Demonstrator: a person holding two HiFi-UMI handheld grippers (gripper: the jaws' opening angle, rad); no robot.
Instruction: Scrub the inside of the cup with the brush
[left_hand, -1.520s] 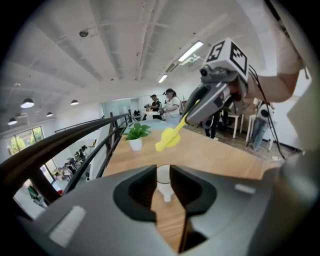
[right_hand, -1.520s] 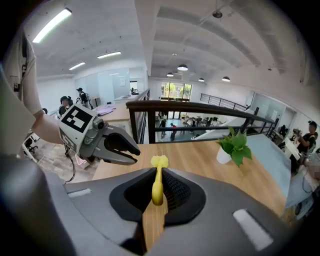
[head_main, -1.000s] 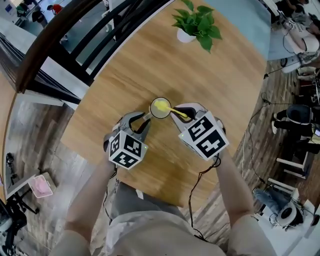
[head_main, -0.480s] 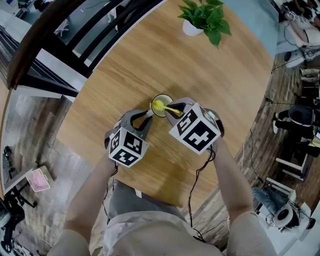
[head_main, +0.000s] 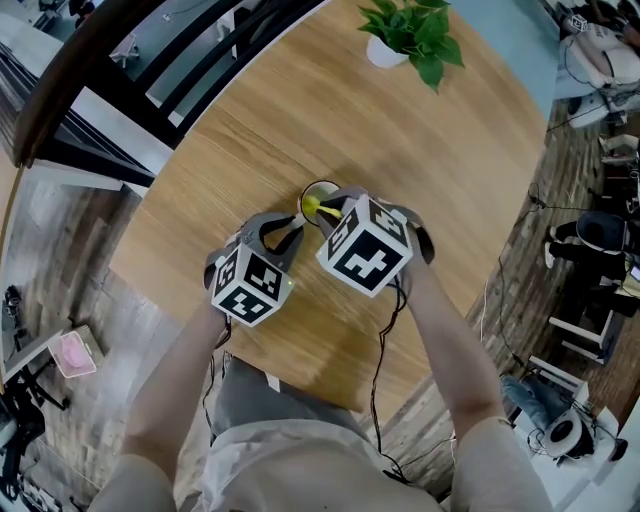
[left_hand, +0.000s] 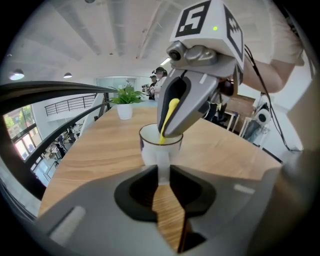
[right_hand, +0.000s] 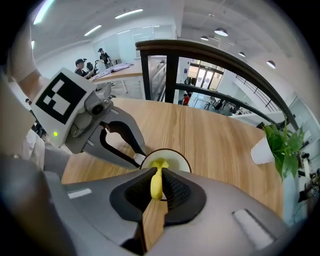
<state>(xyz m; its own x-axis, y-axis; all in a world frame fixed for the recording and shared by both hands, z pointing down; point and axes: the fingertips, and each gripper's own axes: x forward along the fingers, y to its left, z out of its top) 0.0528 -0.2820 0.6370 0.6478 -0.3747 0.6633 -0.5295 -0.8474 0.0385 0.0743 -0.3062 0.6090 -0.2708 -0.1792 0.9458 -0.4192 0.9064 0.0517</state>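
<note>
We see a white cup (left_hand: 151, 150) with a dark rim, upright on the wood, its handle pointing to 7 o'clock between the left gripper's (left_hand: 161, 172) closing jaws, which touch its sides. A yellow brush (right_hand: 157, 184) has its head inside the cup. Its handle leans out toward 4 o'clock, clamped by the right gripper (right_hand: 158, 174).

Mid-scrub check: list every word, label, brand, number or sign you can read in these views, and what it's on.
No readable text in any view.
Right gripper marker cube: black-and-white square patterns only, no letters.
Left gripper marker cube: patterns only; its jaws are closing with the cup handle between them.
Cup side: a small dark mark, too small to read.
</note>
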